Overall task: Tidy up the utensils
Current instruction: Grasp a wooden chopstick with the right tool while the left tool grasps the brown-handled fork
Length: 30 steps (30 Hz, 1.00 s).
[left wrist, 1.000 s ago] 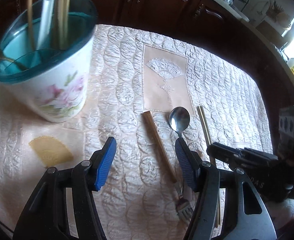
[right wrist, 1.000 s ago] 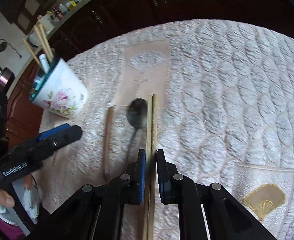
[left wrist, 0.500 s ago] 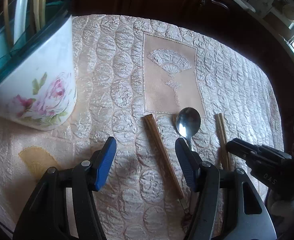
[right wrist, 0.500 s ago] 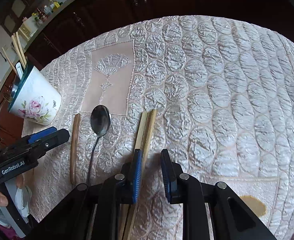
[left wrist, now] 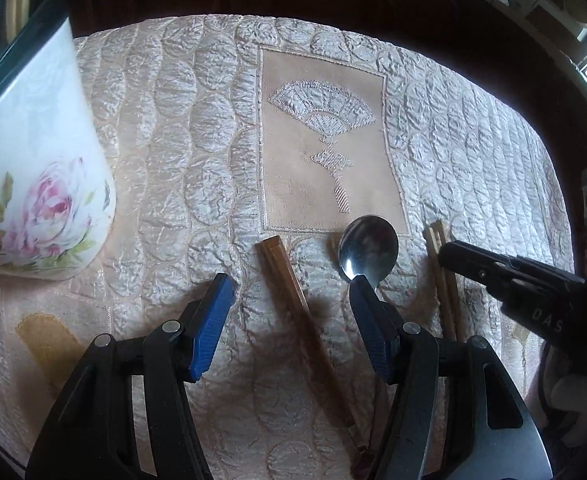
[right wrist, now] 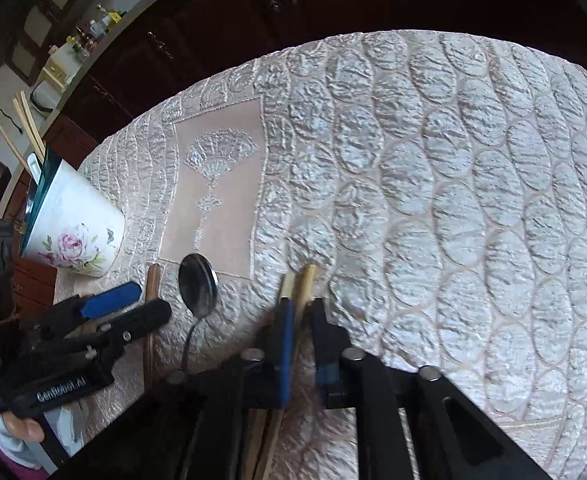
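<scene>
A floral holder cup (left wrist: 33,184) with a teal rim stands at the left and holds chopsticks and a white utensil; it also shows in the right wrist view (right wrist: 75,232). A brown-handled utensil (left wrist: 305,320), a metal spoon (left wrist: 369,248) and a pair of pale chopsticks (left wrist: 441,280) lie side by side on the quilted cloth. My left gripper (left wrist: 289,292) is open and low, straddling the brown handle. My right gripper (right wrist: 299,312) has its jaws narrowly apart around the chopsticks (right wrist: 297,284), not clamped.
The cream quilted tablecloth (right wrist: 453,200) has a beige fan panel (left wrist: 325,140) beyond the utensils. Dark wooden cabinets (right wrist: 213,20) stand behind the table. The right gripper's body (left wrist: 525,284) lies close to the right of the spoon.
The left gripper has moved forward and lower over the brown handle, and the cup has slid to the frame's left. The right gripper opened off the chopsticks and now hovers around them.
</scene>
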Tool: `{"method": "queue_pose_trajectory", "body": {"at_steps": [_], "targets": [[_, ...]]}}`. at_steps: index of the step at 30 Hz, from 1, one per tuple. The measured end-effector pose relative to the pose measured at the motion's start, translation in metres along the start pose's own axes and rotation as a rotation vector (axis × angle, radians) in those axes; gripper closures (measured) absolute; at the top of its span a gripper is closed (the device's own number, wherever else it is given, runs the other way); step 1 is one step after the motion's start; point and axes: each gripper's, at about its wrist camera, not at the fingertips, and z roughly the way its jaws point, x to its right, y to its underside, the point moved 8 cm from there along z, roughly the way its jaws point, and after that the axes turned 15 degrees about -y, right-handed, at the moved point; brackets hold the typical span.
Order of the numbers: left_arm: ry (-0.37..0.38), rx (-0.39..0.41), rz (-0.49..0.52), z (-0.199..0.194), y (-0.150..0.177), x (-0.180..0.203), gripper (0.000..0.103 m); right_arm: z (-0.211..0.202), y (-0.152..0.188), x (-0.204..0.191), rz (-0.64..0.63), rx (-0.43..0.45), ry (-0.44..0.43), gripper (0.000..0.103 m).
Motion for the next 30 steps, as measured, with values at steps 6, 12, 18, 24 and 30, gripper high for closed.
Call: {"method": "queue_pose_trajectory", "body": {"at_steps": [6,12,18,24,30], "targets": [[-0.01,-0.003,0.008,0.004,-0.004,-0.002,0.05,-0.011,0.007,0.009,-0.01,-0.004,0.02,0.097],[-0.043,0.017,0.05,0.006,-0.006,0.002,0.086,-0.004,0.002,0.004,0.012,0.013,-0.002,0.097],[0.05,0.012,-0.039,-0.01,-0.005,-0.015,0.088,-0.047,0.007,-0.011,-0.034,0.062,-0.035,0.097],[0.089,0.099,-0.02,-0.061,0.001,-0.024,0.089,-0.09,0.01,-0.045,-0.099,0.13,-0.072,0.098],[0.115,0.18,-0.006,-0.112,0.01,-0.037,0.09,-0.128,0.01,-0.082,-0.163,0.207,-0.101,0.098]]}}
